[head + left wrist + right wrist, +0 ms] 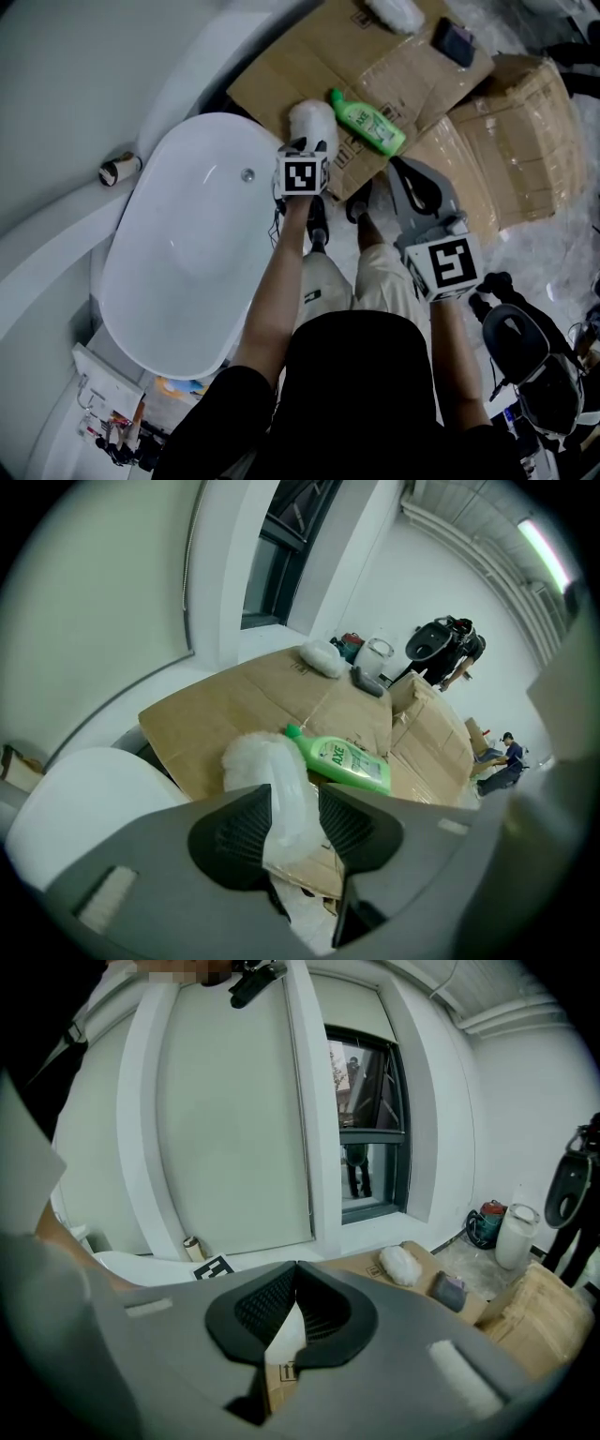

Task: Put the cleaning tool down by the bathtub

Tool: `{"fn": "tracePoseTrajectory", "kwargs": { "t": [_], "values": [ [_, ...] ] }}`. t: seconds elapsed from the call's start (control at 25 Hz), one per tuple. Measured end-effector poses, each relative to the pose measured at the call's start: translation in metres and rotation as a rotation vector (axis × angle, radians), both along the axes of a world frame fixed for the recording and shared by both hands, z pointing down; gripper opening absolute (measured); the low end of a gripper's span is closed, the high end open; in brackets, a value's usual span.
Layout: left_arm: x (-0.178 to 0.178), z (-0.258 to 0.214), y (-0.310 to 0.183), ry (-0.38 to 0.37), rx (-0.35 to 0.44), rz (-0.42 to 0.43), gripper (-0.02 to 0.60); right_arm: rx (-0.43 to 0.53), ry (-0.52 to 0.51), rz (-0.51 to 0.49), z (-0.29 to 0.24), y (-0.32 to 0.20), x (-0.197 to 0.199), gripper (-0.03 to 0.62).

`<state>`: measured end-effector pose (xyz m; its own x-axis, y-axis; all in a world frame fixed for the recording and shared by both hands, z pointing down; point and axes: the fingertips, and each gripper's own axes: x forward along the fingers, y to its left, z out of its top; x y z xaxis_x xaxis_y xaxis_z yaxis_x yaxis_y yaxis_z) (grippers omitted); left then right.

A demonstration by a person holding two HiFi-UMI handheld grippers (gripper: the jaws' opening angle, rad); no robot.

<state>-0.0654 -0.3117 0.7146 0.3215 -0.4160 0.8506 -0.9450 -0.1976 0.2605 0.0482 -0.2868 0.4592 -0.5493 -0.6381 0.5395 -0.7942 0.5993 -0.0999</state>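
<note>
The cleaning tool is a white fluffy duster head on a pale plastic handle. My left gripper is shut on that handle and holds it over the flattened cardboard, just right of the white bathtub. In the left gripper view the handle runs up between the dark pads of my left gripper, and the fluffy head sticks out beyond them, near the tub rim. My right gripper hangs lower right; its jaws are shut with nothing held.
A green bottle lies on the cardboard right beside the duster head. A second white fluffy pad and a dark pouch lie farther back. A paper roll sits on the ledge left of the tub. Cardboard boxes are at right.
</note>
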Motion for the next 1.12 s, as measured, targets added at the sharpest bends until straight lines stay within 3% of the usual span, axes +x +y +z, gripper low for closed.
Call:
{"fn": "tracePoseTrajectory", "kwargs": {
  "t": [0.32,0.52,0.72,1.12],
  "values": [
    [-0.01,-0.028,0.024,0.01,0.037,0.068,0.155,0.045,0.007,0.071,-0.026,0.032,-0.01,0.009],
    [-0.025,-0.046,0.047,0.003,0.061,0.094,0.147,0.024,0.043,0.097,-0.033,0.06,-0.016,0.009],
    [-0.035,-0.059,0.07,0.013,0.074,0.106,0.143,0.076,0.023,0.126,-0.044,0.078,-0.02,0.009],
    [-0.031,-0.081,0.114,0.001,0.084,0.131,0.133,0.086,0.024,0.161,-0.053,0.117,-0.002,0.009]
  ]
}}
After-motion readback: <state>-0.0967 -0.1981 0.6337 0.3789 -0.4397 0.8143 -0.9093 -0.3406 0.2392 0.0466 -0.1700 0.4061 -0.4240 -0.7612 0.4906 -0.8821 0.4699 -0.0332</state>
